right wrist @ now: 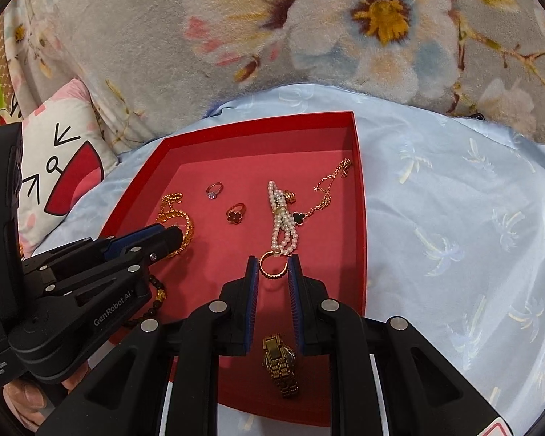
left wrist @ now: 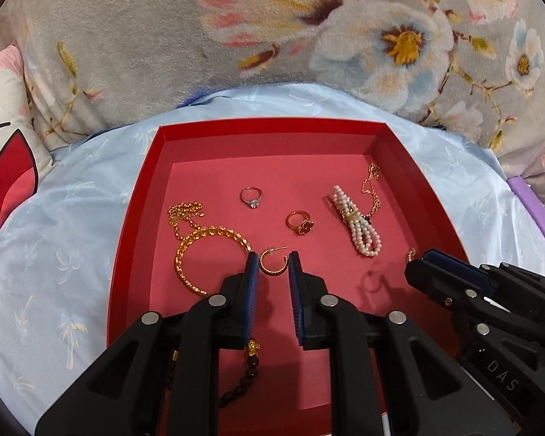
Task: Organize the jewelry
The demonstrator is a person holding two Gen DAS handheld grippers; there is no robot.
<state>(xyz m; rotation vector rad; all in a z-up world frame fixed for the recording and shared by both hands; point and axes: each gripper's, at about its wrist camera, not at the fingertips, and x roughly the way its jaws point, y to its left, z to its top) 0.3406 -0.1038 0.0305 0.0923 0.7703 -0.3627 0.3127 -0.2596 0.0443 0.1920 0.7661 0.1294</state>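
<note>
Gold hoop earring [left wrist: 273,261] clamped between left gripper [left wrist: 273,267] jaws

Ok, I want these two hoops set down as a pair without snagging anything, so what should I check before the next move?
1. Left gripper pinches the left hoop earring: ok.
2. Right gripper pinches the right hoop earring: ok.
3. The two grippers are apart from each other: ok.
4. Bare floor in the red tray for a pair: ok, along its far wall.
5. Right hoop earring clear of the pearl bracelet: cannot tell; they overlap in the right wrist view.
</note>
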